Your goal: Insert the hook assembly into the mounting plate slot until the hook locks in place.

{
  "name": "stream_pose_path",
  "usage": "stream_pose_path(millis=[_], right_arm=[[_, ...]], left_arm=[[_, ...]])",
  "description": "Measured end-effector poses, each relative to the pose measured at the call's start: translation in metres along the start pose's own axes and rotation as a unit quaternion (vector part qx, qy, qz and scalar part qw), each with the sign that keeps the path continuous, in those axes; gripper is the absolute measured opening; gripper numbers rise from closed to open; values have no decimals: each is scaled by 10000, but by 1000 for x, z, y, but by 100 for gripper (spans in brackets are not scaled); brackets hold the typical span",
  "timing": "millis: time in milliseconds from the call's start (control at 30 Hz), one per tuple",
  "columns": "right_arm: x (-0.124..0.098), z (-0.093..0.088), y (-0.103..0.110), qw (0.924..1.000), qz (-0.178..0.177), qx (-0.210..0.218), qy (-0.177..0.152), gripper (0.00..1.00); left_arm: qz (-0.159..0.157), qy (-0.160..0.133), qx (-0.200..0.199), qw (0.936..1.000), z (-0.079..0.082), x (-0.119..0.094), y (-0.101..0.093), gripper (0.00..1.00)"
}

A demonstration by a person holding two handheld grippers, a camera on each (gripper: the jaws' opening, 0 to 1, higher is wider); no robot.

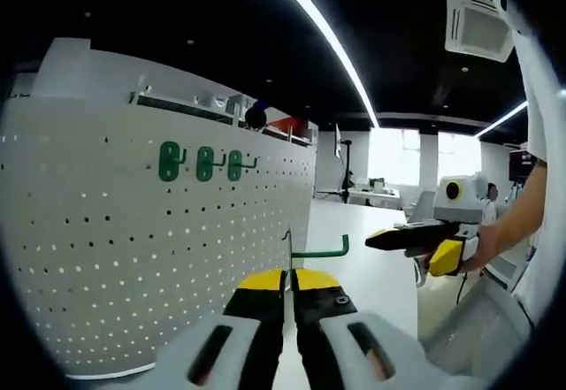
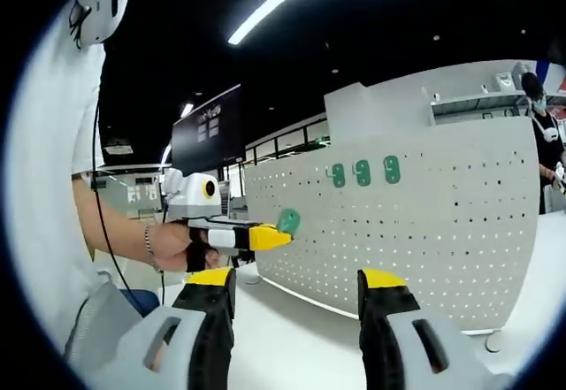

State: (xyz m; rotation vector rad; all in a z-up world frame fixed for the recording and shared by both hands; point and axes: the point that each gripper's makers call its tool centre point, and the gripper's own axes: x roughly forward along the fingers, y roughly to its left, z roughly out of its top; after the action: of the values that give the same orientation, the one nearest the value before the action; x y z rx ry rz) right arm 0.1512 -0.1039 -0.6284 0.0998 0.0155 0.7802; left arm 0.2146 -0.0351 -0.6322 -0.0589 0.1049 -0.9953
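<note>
**Left claw grips a green hook short of the pegboard; right claw spread and bare**

In the left gripper view, the left gripper [image 1: 290, 282] has its yellow-tipped jaws pressed together on a green hook assembly [image 1: 311, 250]. The hook's thin plate stands upright between the jaw tips, and its wire arm runs out to the right and ends in a short upturned tip. The held hook is apart from the white pegboard mounting plate [image 1: 133, 257], which stands upright on the white table [image 1: 371, 266] and fills the left side of that view. High on the board, three green hooks already mounted [image 1: 204, 162] sit in a row, side by side. To the right, the right gripper [image 1: 389, 238] shows, held in a person's hand [image 1: 482, 248], well apart from the board.

In the right gripper view, the right gripper [image 2: 296, 288] has its jaws spread wide with nothing between them. Beyond them the left gripper [image 2: 279, 233] comes in from the left, carrying the green hook assembly [image 2: 288, 222] at its tip, near the left edge of the pegboard [image 2: 460, 240] though not touching it. The mounted hooks [image 2: 363, 173] sit high on the panel.
</note>
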Motion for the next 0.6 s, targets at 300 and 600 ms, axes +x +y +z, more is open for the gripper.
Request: stream_pose_path(millis=[300, 600], right_arm=[[21, 7, 6, 9997, 126, 142, -126, 53], [38, 9, 13, 9992, 257, 252, -174, 49]], left_arm=[[79, -25, 14, 10000, 1, -2, 0, 2], [246, -71, 18, 9997, 2, -2, 1, 2]])
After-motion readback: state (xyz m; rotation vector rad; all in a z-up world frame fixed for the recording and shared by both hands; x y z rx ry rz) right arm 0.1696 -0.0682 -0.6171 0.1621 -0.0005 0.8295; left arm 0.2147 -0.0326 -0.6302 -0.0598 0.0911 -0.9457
